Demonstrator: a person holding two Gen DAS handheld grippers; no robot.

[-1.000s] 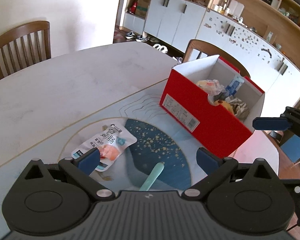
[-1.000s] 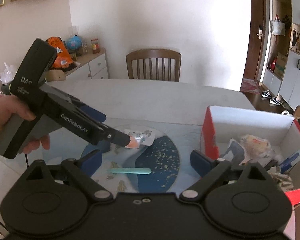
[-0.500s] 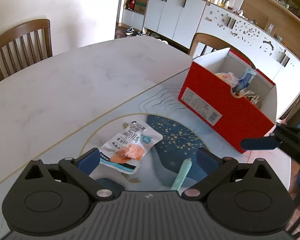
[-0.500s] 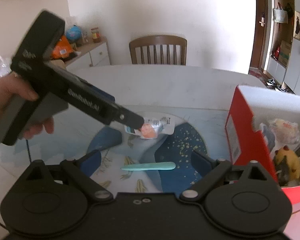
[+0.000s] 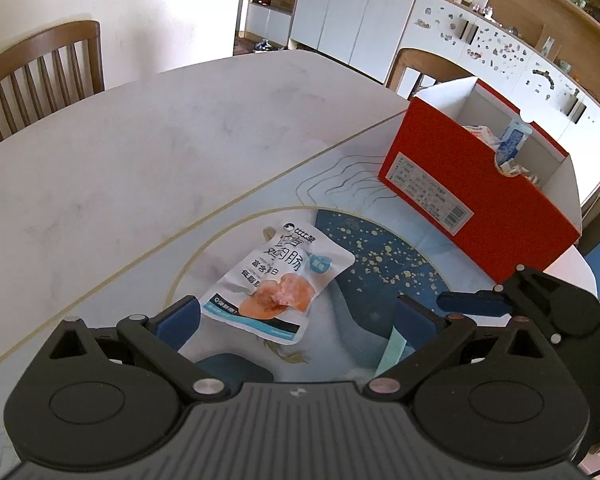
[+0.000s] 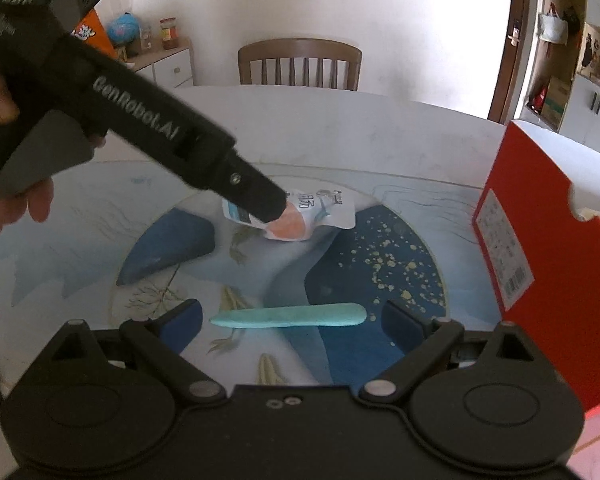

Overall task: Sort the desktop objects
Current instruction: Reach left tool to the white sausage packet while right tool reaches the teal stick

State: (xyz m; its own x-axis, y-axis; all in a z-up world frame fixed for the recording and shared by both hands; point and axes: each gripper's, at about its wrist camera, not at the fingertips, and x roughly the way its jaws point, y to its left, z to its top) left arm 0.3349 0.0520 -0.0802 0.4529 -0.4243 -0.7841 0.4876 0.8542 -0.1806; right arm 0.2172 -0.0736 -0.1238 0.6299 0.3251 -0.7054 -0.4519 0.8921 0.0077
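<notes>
A white snack pouch (image 5: 280,282) with an orange picture lies on the blue placemat (image 5: 380,264); it also shows in the right wrist view (image 6: 316,210). My left gripper (image 5: 298,314) is open, low over the pouch's near end. A teal stick (image 6: 290,316) lies flat on the mat between the open fingers of my right gripper (image 6: 290,322); its end shows in the left wrist view (image 5: 390,354). A red box (image 5: 476,188) with white inside holds several items at the right.
The left gripper's black body (image 6: 140,120) reaches across the right wrist view from the left. The red box wall (image 6: 540,264) stands close on the right. Wooden chairs (image 5: 40,76) stand at the table's far side. White cabinets (image 5: 360,12) line the back wall.
Both grippers have moved lower and closer to the mat. The pouch now sits between the left fingers and the teal stick between the right fingers. Neither has shut.
</notes>
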